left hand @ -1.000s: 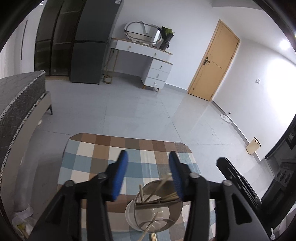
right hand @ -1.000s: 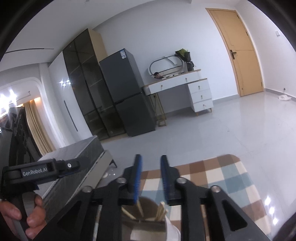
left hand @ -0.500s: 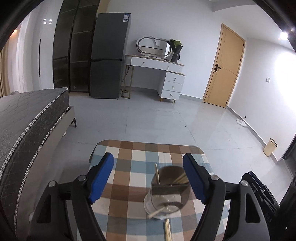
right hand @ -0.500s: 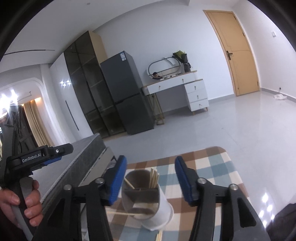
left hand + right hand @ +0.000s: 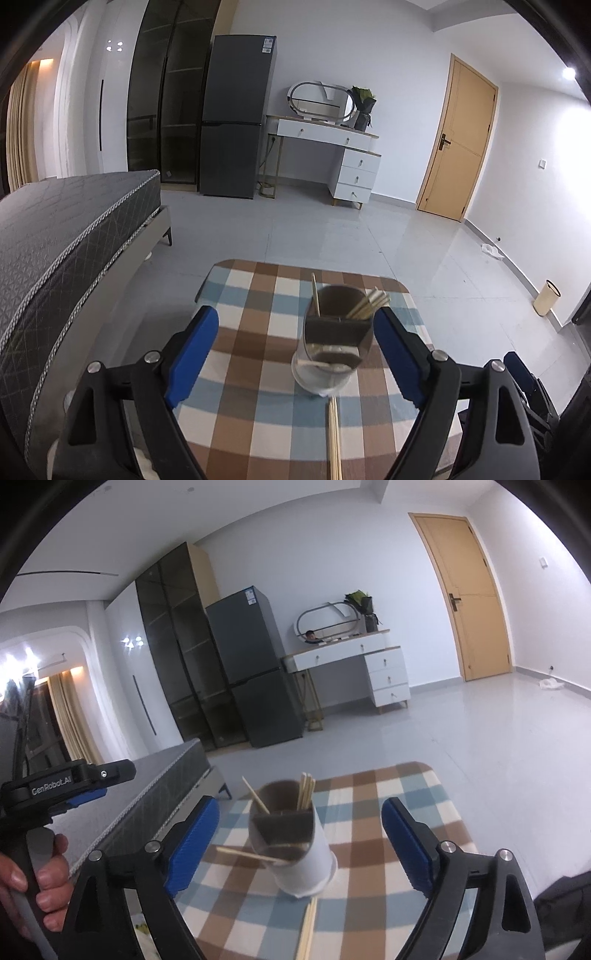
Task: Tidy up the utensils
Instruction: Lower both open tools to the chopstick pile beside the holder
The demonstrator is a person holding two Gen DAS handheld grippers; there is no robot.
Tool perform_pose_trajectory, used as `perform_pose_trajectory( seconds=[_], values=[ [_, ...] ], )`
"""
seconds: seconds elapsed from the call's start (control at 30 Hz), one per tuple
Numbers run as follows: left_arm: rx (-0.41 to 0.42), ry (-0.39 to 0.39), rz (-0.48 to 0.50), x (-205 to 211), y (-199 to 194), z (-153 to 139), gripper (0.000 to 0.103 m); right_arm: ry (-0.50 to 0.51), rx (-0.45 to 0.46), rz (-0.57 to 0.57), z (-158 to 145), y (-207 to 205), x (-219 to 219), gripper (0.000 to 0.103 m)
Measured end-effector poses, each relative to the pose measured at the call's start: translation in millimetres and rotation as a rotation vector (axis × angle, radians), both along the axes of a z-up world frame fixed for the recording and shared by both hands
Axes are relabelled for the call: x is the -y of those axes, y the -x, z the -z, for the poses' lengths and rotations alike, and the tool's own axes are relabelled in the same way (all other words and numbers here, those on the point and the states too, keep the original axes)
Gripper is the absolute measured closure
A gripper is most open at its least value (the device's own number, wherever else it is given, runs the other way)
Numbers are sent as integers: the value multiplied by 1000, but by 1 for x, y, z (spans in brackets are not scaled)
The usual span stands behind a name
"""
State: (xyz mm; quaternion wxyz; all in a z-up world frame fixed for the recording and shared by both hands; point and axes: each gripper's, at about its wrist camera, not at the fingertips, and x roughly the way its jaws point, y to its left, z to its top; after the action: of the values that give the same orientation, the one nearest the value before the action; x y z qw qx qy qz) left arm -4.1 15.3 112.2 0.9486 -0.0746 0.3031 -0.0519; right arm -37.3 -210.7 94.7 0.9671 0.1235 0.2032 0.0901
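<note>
Divided utensil holder stood on the checked surface, both sets of jaws opening around it.

The round, smooth-walled holder (image 5: 331, 350) with wooden chopsticks (image 5: 365, 304) was framed, untouched, by the left gripper (image 5: 295, 354) and right gripper (image 5: 299, 845); loose chopsticks (image 5: 334, 439) were laid near the rounded-cornered surface (image 5: 255, 295) edge.

The left gripper (image 5: 295, 354) points downward at a slant, its jaws opening, blue pads (image 5: 192, 354) wide apart and pressing on nothing. The right gripper (image 5: 299, 845) tilts down less steeply, its jaws opening too. At nine o'clock in the right wrist view, the person's left hand (image 5: 26, 882) clasps the left gripper's handle.
</note>
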Motion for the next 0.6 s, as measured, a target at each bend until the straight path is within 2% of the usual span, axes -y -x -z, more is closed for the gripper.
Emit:
perform_pose_trajectory(
  seconds=[0.1, 0.2, 0.37, 0.43, 0.5, 0.6],
  values=[
    [-4, 9, -15, 1, 8, 11, 14, 14, -6, 12, 6, 8, 0, 6],
    [-15, 5, -17, 4, 13, 26, 13, 44, -38, 21, 17, 14, 0, 4],
    [-66, -11, 16, 13, 13, 54, 13, 74, -155, 42, 43, 6, 0, 5],
    [-84, 3, 28, 17, 8, 69, 13, 56, -194, 47, 53, 4, 4, 5],
    [-114, -19, 40, 23, 1, 79, 13, 39, -239, 63, 62, -1, 10, 5],
    [-147, -12, 33, 25, -6, 95, 13, -32, -297, 85, 75, -6, 24, 5]
  ],
)
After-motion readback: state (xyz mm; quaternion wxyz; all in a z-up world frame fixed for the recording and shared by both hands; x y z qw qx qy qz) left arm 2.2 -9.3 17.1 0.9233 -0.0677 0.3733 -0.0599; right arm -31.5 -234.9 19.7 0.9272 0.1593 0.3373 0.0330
